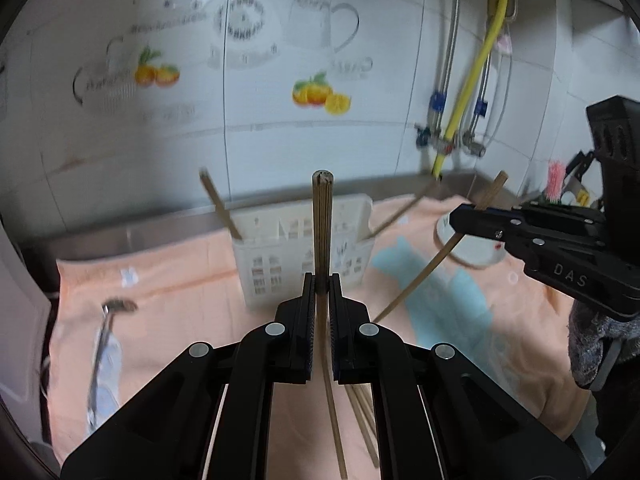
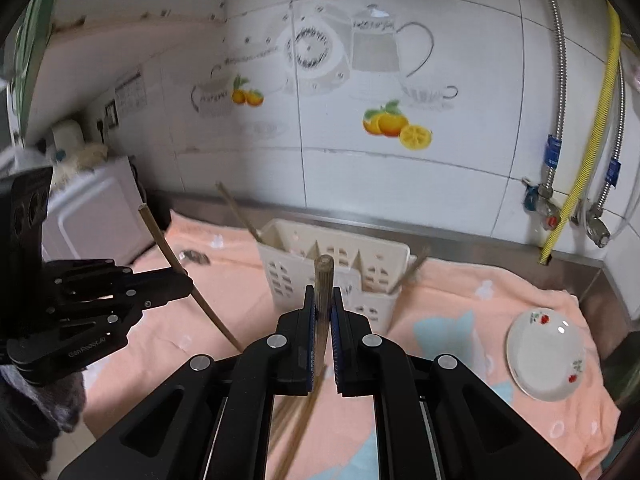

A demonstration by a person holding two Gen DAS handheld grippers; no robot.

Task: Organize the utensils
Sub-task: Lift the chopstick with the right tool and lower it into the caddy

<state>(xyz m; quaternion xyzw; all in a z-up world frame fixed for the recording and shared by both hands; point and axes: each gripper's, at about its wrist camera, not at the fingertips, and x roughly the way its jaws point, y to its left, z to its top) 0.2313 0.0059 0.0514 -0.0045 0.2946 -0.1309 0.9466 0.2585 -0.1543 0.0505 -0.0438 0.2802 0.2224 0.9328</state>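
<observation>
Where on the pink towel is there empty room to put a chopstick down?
Bare towel lies between the white basket and the small plate, and also between the basket and the spoon on the left. It is crowded near the front, where loose chopsticks lie under the grippers.

My left view blurs the spoon (image 1: 106, 344) left of the basket (image 1: 304, 252). The chopstick (image 1: 334, 412) in my left claw (image 1: 322, 280) runs off the bottom edge.
</observation>
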